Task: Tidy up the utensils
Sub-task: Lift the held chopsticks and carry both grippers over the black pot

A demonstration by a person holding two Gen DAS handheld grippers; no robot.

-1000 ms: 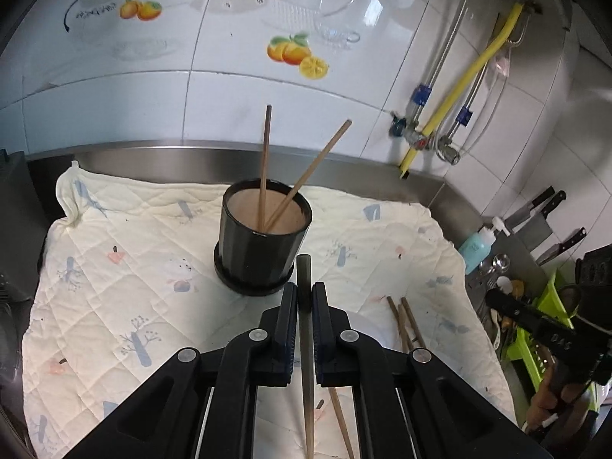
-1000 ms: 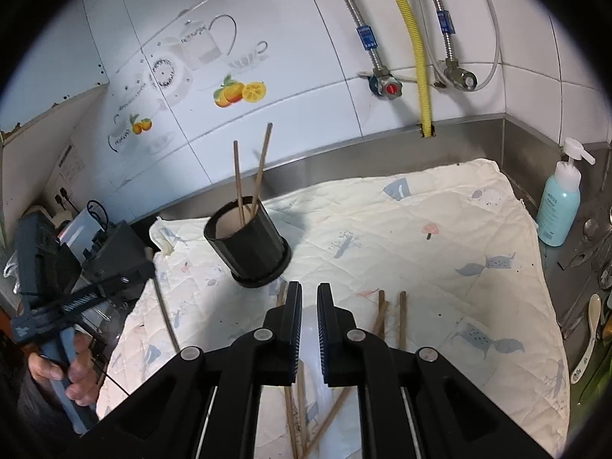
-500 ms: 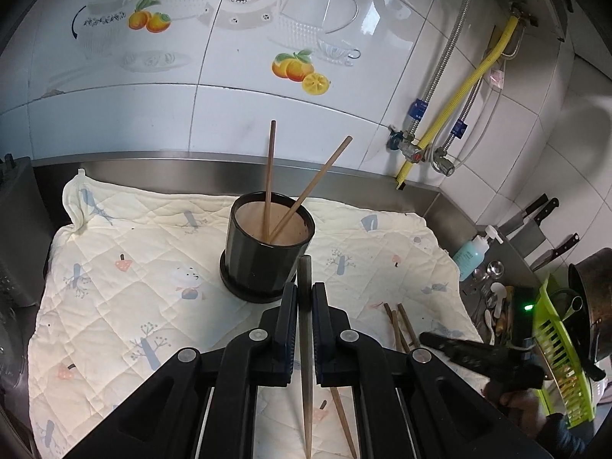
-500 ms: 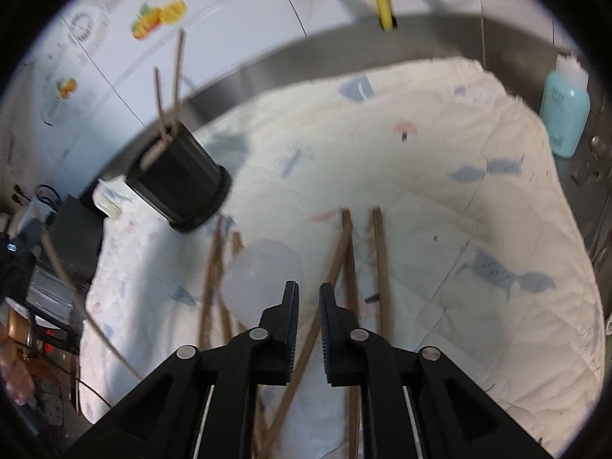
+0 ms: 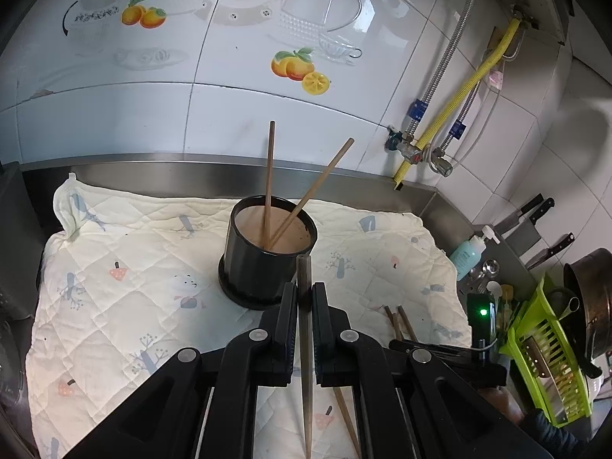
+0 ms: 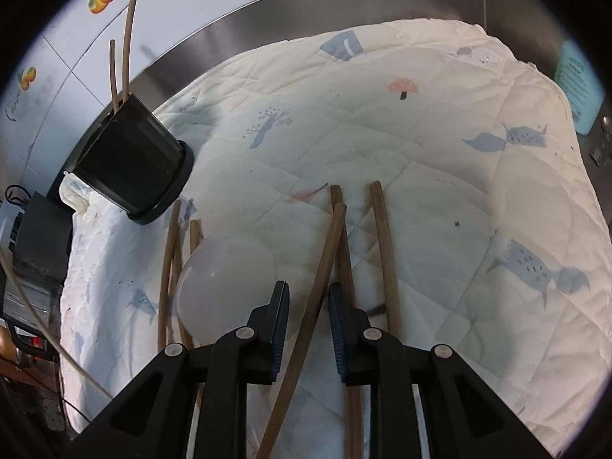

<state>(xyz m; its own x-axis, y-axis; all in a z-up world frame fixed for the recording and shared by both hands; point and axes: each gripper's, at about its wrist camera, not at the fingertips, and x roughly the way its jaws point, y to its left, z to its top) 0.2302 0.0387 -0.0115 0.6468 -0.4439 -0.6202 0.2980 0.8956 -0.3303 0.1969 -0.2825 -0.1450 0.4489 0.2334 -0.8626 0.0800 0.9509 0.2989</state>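
Two chopsticks stand in the black holder at the centre of the left wrist view, on a quilted cloth that covers the counter. Just below the holder in that frame, the left tongs are clamped on a dark chopstick that runs lengthwise between the pads. In the right wrist view, the right tongs are opening low over the cloth; a loose brown chopstick lies slantwise in the gap, untouched by the pads. More chopsticks lie beside it, and a translucent round lid rests at lower left.
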